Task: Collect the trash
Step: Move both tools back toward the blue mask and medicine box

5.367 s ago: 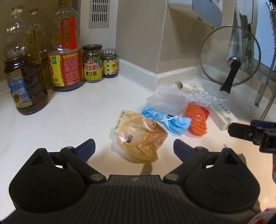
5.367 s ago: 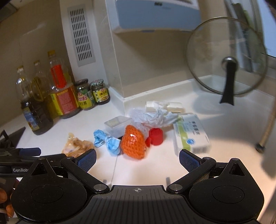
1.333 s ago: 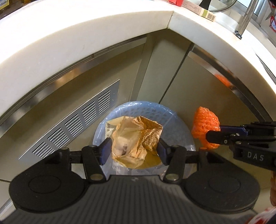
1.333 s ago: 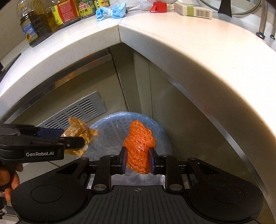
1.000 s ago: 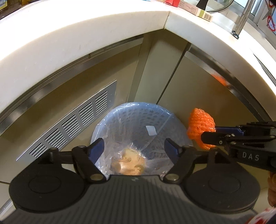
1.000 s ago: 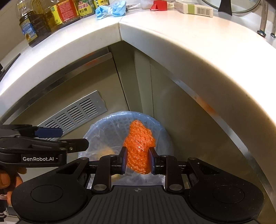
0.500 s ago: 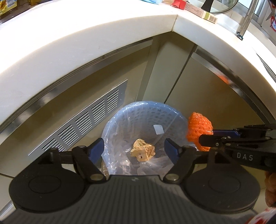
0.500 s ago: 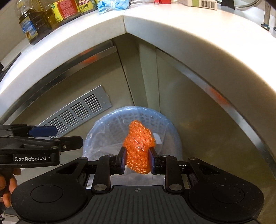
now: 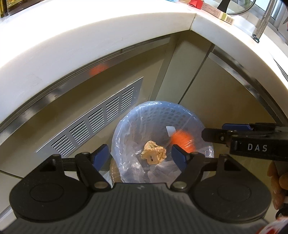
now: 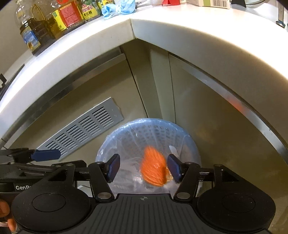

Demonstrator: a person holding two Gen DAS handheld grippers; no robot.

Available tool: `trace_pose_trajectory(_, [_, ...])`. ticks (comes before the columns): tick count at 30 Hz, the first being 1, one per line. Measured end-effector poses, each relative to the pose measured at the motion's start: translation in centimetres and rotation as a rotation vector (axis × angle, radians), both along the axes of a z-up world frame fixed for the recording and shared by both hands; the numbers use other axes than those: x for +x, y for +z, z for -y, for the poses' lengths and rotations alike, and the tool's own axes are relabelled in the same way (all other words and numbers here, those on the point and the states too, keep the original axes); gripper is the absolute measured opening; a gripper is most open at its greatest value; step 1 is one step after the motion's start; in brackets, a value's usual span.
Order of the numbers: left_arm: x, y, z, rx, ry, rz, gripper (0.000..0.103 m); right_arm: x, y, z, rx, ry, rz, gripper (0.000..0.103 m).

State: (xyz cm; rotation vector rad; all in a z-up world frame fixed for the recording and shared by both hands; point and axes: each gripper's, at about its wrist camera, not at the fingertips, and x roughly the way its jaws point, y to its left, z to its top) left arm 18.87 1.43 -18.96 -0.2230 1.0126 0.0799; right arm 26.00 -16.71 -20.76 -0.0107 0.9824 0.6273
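Orange mesh wad (image 10: 153, 170), blurred by its fall, dropping between the pads of the right gripper (image 10: 144, 167) toward the lined bin (image 10: 187, 133) on the floor; jaws opening, neither pad pressing on it. To finish this release well: keep that gripper hovering over the middle of the bin mouth, let the jaws spread fully before pulling away, and lift off only once the light, springy mesh has settled inside, since it looks apt to snag on a pad or bounce off the plastic liner. Left gripper (image 9: 141, 155) spread wide with nothing between the pads, held over the same bin (image 9: 124, 124). Crumpled tan wrapper (image 9: 153, 153) already at the bottom of the liner. Left wrist view alone: a clear look at that wrapper, the wad (image 9: 181, 138) caught below the right gripper's fingertip (image 9: 214, 134) and over the bin's right side, and fingers of the person's hand (image 9: 277, 183) on the handle. Right wrist view alone: trash left on the counter (image 10: 198, 32), namely a blue crumpled mask (image 10: 117, 8), a red item (image 10: 170, 2) and a barcoded box (image 10: 212, 2), beside oil bottles (image 10: 32, 30) and jars (image 10: 88, 9); wrapper there mostly hidden behind the wad.
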Motion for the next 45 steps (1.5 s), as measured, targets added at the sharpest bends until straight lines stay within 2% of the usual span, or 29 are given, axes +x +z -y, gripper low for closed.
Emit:
trace_pose_trajectory(9, [-0.3,0.7,0.0,-0.005,0.0,0.013,0.074,-0.7,0.8,0.4,-0.014,-0.008,0.0,0.059])
trace_pose_trajectory(17, [-0.6,2.9,0.4,-0.017,-0.019,0.059,0.074,-1.6,3.7,0.9,-0.004,-0.016,0.053,0.059])
trace_pose_trajectory(28, [-0.6,9.2,1.6,-0.02,-0.092,0.175,0.074,-3.5,10.3,2.0,0.053,-0.068,0.191,0.059])
trace_pose_trajectory(36, [0.5,13.6,1.3,-0.011,-0.119,0.272,0.074,-3.6,15.0,3.1,0.096,-0.164,0.295,0.059])
trace_pose_trajectory(45, [2.3,16.4,-0.1,0.009,-0.12,0.342,0.074,-2.6,17.9,4.3,0.099,-0.243,0.368,0.059])
